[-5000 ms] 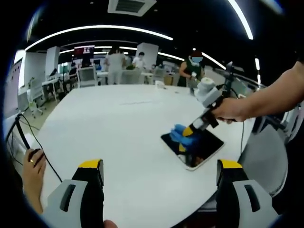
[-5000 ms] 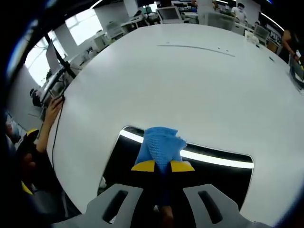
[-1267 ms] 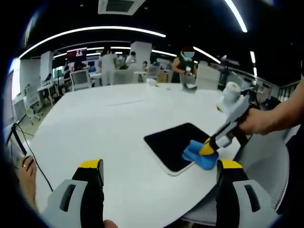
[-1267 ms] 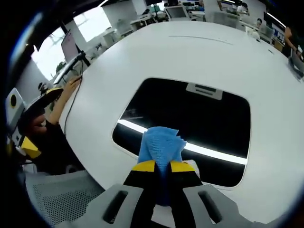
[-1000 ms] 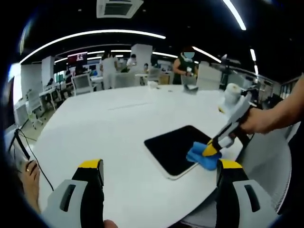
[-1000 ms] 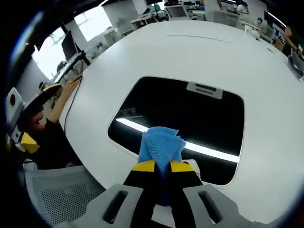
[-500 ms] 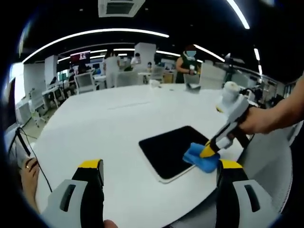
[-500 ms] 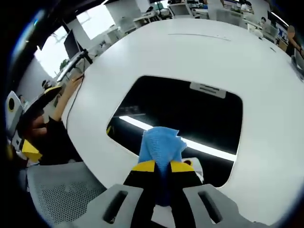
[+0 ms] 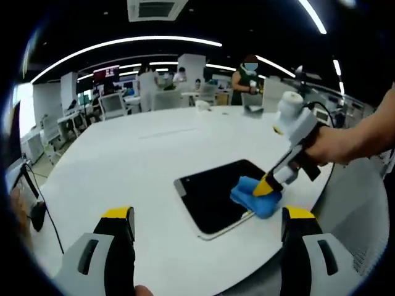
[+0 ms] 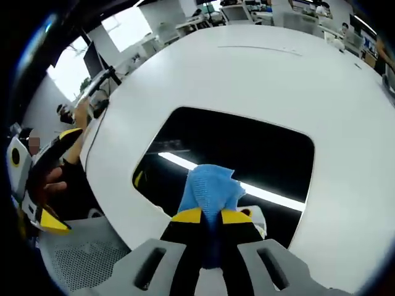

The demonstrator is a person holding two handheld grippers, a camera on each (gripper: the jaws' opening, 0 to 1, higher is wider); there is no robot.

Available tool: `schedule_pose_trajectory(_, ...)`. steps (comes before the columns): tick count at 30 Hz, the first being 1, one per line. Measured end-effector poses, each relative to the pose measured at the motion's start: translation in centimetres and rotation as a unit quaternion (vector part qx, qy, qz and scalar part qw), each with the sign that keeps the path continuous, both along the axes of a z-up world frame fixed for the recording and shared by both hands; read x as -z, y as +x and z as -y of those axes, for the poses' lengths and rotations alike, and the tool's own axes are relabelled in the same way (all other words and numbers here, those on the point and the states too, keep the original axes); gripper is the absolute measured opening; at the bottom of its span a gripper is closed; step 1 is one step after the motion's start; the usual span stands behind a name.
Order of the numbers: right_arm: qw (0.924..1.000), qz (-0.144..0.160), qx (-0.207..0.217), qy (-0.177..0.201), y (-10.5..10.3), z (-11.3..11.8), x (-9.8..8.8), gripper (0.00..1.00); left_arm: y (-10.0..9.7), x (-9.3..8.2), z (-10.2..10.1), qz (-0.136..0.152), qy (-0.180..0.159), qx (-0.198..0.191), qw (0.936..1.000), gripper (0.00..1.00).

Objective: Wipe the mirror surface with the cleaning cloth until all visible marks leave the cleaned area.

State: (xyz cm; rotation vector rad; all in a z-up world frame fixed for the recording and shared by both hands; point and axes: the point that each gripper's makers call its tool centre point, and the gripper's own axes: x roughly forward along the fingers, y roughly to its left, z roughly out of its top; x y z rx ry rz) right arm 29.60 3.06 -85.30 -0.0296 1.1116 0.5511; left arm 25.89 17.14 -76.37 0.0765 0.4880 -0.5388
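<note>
Left gripper view: own left gripper (image 9: 203, 246) low at 6 o'clock, jaws spread wide and holding nothing, hovering above the white counter (image 9: 123, 160). Mirror (image 9: 219, 194) flat on the counter near centre, slightly toward 4 o'clock, dark and glossy. Right gripper (image 9: 266, 186) reaching in from 3 o'clock, held by a hand (image 9: 327, 151), pressing the blue cleaning cloth (image 9: 256, 196) onto the mirror's edge nearest 3 o'clock; cloth partly overhanging that edge onto the counter. Background at 12 o'clock: office desks, standing people, ceiling lights.

Right gripper view: right gripper (image 10: 211, 217) rising from 6 o'clock, jaws pinched narrow on the cleaning cloth (image 10: 210, 188), which fans out ahead of the tips. Mirror (image 10: 247, 154) spread across the centre, black surface showing a bright reflected light strip from 9 toward 4 o'clock. Cloth resting on the near edge of the glass. Left gripper (image 10: 37, 185) at 8 o'clock, off the counter edge, with a mesh chair (image 10: 80, 253) below at 7 o'clock.

Progress, as a judgement: wiping under way, cloth at the near rim, most of the glass looking dark and free of obvious smears. Fine marks too small to tell at this resolution, so completion not confirmed. Probably left: further passes over the far half, then a check of the whole surface. Mirror and cloth both well within the workspace.
</note>
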Motion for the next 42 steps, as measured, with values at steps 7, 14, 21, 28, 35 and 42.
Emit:
schedule_pose_trajectory(7,1.0,0.001,0.004,0.0,1.1,0.2,0.0,0.04,0.3,0.4,0.4,0.0,0.003,0.001,1.0,0.99)
schedule_pose_trajectory(14,1.0,0.0,0.006,0.0,2.2,0.2,0.0,0.04,0.8,0.2,0.7,0.004,-0.002,-0.007,1.0,0.99)
schedule_pose_trajectory(21,1.0,-0.001,0.005,0.003,3.2,0.2,0.0,0.04,1.0,1.1,1.7,0.017,0.042,0.023,0.9987,0.99)
schedule_pose_trajectory(28,1.0,-0.005,0.007,0.005,4.9,0.4,0.0,0.04,1.2,1.5,1.0,0.01,0.009,-0.003,0.9999,0.99)
schedule_pose_trajectory(35,0.9998,-0.013,0.013,0.012,6.7,0.6,0.0,0.04,1.3,2.0,0.7,0.0,0.006,-0.013,0.9999,0.99)
schedule_pose_trajectory(42,0.9996,-0.021,0.013,0.017,8.5,0.6,0.2,0.04,1.2,2.2,1.0,0.0,0.02,0.001,0.9998,0.99)
